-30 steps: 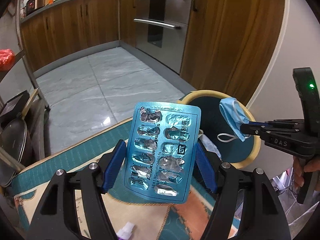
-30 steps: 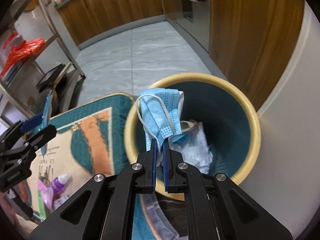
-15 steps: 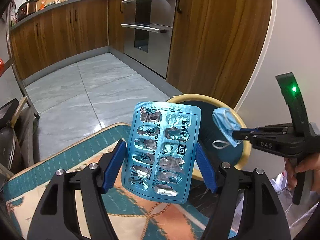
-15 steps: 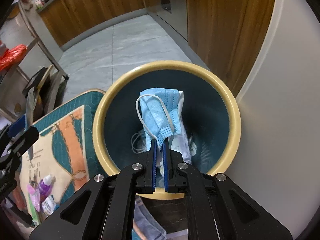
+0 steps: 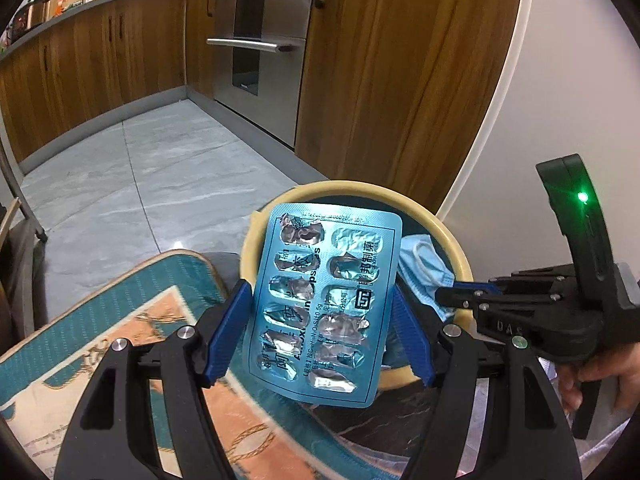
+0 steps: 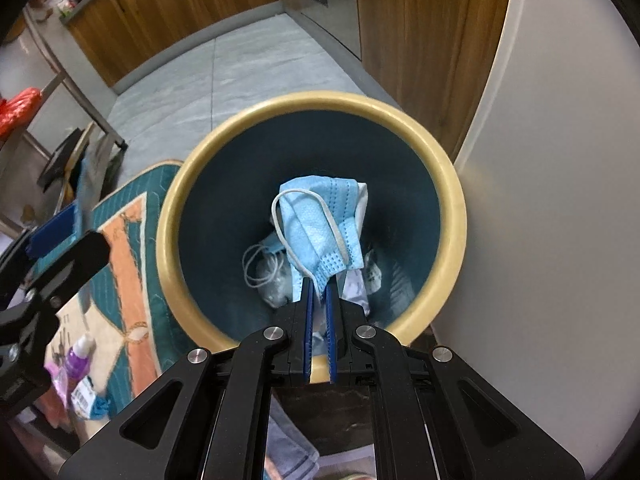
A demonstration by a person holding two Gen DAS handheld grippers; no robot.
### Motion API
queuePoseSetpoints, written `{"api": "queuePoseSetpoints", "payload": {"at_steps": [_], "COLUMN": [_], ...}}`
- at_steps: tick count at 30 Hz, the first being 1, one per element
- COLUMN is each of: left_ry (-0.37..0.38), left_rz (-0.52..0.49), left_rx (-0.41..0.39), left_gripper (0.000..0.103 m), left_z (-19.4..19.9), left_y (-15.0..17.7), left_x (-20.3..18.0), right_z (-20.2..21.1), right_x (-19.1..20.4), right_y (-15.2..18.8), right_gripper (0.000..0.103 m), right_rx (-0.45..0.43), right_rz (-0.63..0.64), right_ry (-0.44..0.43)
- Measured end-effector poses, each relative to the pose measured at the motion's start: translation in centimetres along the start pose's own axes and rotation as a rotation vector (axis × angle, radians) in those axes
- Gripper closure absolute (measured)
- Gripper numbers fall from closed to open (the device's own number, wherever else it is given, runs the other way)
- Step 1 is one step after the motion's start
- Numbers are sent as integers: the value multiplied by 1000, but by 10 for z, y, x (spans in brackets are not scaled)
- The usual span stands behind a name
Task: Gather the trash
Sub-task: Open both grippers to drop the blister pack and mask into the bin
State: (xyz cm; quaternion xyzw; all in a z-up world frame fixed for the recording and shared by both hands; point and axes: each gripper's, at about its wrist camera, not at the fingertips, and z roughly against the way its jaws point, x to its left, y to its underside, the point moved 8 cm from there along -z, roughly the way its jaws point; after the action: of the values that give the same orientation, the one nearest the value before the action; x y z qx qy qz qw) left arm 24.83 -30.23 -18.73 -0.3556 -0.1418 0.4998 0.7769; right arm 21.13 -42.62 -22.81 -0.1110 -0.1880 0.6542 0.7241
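My left gripper [image 5: 320, 296] is shut on an emptied blue blister pack [image 5: 324, 308], held upright by its long edges just in front of the yellow-rimmed bin [image 5: 360, 188]. My right gripper [image 6: 318, 284] is shut on a crumpled blue face mask [image 6: 320, 224], which hangs over the bin's dark mouth inside the rim [image 6: 304, 100]. In the left wrist view the mask [image 5: 424, 272] and right gripper [image 5: 444, 296] show to the right of the pack. At the bin's bottom lie another mask with white loops [image 6: 260, 264] and crumpled wrappers [image 6: 360, 280].
A teal and orange mat [image 6: 124, 240] lies left of the bin, with a small purple bottle [image 6: 76, 356] and other scraps on it. Wooden cabinets [image 5: 400, 80] and a white wall [image 6: 540, 200] stand close behind the bin. A metal rack [image 6: 60, 76] stands at far left.
Both grippers have moved toward the bin. The mask went from beside the rim to over the middle of the mouth. The blister pack now overlaps the near rim.
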Motion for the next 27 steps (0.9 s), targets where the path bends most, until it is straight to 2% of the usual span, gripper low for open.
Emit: {"api": "queuePoseSetpoints", "payload": {"at_steps": [7,13,21,23,27], "left_ry": [5,-4,-20,-25,-26], "left_rz": [17,15,43,42,42], "left_rx": [20,29,20,17,5], "left_gripper": [34,34,33,25,25], "left_z": [-31,-45,-41,-37,-29], "left_y": [-1,1,-1,0,-2], "left_x": [-5,-7,3,5,8], "right_z": [-2,0,-3,-2,1], "right_x": [-5,-7,-3,-3,-1], "right_y": [2,-1,-2,-2,-4], "right_gripper": [96,96,87,83,79], "right_rx": [1,-29,-24,-28,-33], "right_rz": [49,56,69,72,75], "right_ry": [34,28,34,37,47]}}
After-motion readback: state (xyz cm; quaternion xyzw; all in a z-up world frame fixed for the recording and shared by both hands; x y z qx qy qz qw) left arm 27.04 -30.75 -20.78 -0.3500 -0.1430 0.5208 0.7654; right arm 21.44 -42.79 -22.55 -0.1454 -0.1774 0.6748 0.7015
